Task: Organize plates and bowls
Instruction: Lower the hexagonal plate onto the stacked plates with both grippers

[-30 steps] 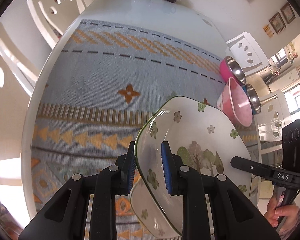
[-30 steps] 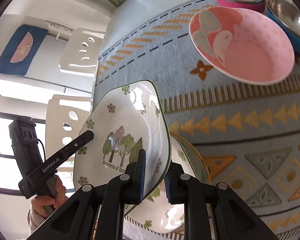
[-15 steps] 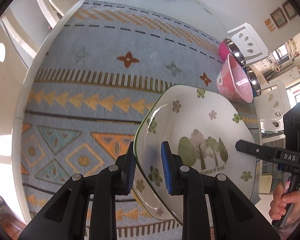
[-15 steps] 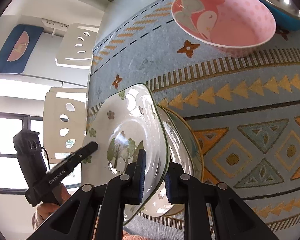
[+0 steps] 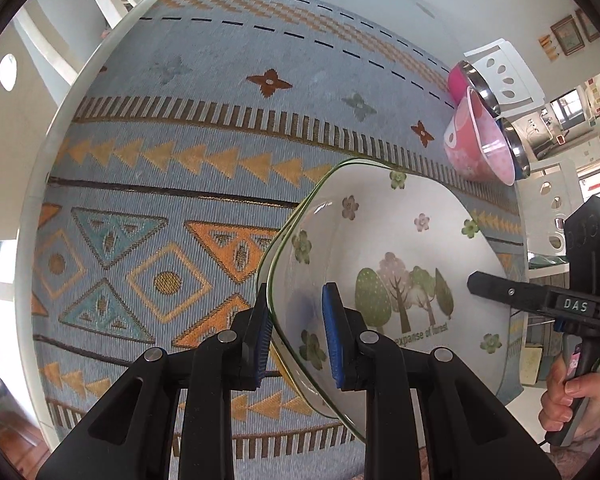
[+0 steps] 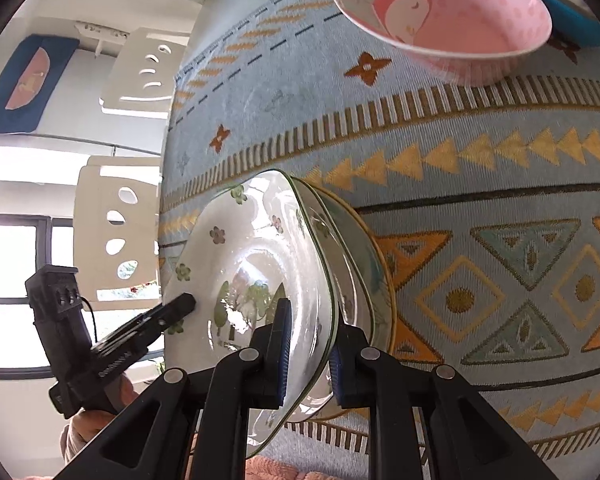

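- Left gripper: clamped on the near rim of the forest-print plate.
- Right gripper: clamped on the plate's opposite rim.
- Plate: tilted over a second dish on the patterned cloth; pink bowl beyond.

Plate reads, seemingly, "expanse of forest"; right tool reads "DAS".
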### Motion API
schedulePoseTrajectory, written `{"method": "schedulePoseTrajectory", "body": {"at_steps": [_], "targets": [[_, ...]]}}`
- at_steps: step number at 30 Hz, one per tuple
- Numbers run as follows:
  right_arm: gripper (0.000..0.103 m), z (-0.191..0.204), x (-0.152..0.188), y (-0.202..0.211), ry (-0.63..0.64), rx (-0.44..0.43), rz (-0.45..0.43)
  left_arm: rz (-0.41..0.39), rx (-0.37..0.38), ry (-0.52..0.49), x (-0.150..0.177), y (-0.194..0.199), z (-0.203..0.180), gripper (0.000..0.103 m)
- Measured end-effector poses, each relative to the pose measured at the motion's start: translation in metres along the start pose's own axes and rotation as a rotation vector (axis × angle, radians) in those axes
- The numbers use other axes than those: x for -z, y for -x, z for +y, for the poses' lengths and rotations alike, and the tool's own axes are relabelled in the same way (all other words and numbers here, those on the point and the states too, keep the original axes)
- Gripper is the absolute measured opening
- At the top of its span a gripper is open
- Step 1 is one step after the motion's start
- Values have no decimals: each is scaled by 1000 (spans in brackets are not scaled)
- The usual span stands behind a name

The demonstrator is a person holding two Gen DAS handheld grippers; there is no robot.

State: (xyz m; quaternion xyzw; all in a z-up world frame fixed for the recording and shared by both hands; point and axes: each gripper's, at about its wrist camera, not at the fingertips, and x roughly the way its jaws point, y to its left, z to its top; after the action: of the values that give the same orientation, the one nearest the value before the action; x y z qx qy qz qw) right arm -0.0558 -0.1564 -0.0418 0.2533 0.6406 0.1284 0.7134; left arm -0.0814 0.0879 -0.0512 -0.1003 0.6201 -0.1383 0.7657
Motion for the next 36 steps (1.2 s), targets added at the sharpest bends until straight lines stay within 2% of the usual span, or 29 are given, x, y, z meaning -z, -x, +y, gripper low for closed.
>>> {"method": "schedulePoseTrajectory", "body": {"at_steps": [9, 13, 16, 17, 19, 31, 36], "targets": [[17, -11, 4, -14, -57, 15, 53, 1, -31, 10, -3, -2, -3, 20], [18, -11, 6, -15, -75, 2, 48, 12, -46, 16, -5, -2, -4, 20], [18, -10, 6, -16, -80, 11, 62, 18, -129, -15, -6, -1, -9, 21], [18, -10, 6, -17, -85, 16, 70, 19, -137, -27, -7, -1, -9, 21], [22, -6, 8, -20, -83, 22, 88, 24, -139, -34, -7, -2, -9, 22], [23, 9, 6, -18, -57, 127, 114, 25, -146, -28, -7, 1, -8, 22], [25, 2, 7, -17, -91, 89, 123, 25, -141, -18, -7, 2, -6, 22]]}}
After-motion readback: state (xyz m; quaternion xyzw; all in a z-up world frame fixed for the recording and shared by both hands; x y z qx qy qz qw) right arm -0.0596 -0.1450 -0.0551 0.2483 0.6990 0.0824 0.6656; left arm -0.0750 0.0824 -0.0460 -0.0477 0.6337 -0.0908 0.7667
